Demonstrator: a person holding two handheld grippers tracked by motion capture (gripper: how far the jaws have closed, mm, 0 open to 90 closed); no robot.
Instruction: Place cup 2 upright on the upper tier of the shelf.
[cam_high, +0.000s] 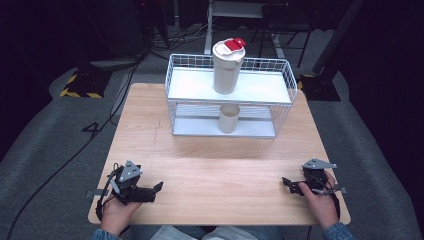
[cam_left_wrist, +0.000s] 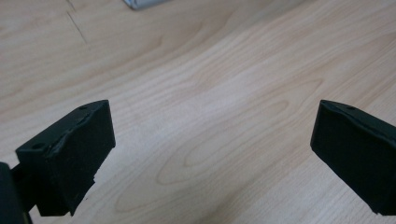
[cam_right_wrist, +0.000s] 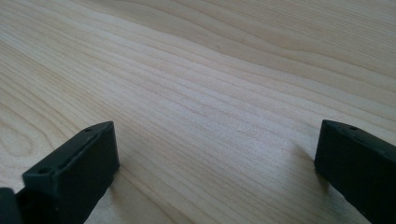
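A tall cream tumbler (cam_high: 228, 67) with a white lid and red flap stands on the top shelf of a white wire rack (cam_high: 285, 95) at the far middle of the wooden table (cam_high: 220, 165). A smaller cream cup (cam_high: 229, 118) stands on the rack's lower shelf, right under it. My left gripper (cam_high: 158, 187) rests near the front left edge, jaws wide apart and empty. My right gripper (cam_high: 287, 182) rests near the front right edge, also open and empty. In both gripper views the black fingers (cam_left_wrist: 70, 154) (cam_right_wrist: 74, 172) frame bare wood.
A black cable (cam_high: 75, 150) runs over the grey floor left of the table. Yellow-and-black striped stand feet (cam_high: 80, 87) sit on the floor behind the table at left and right. A corner of the rack's base (cam_left_wrist: 140, 3) peeks in at the top of the left gripper view.
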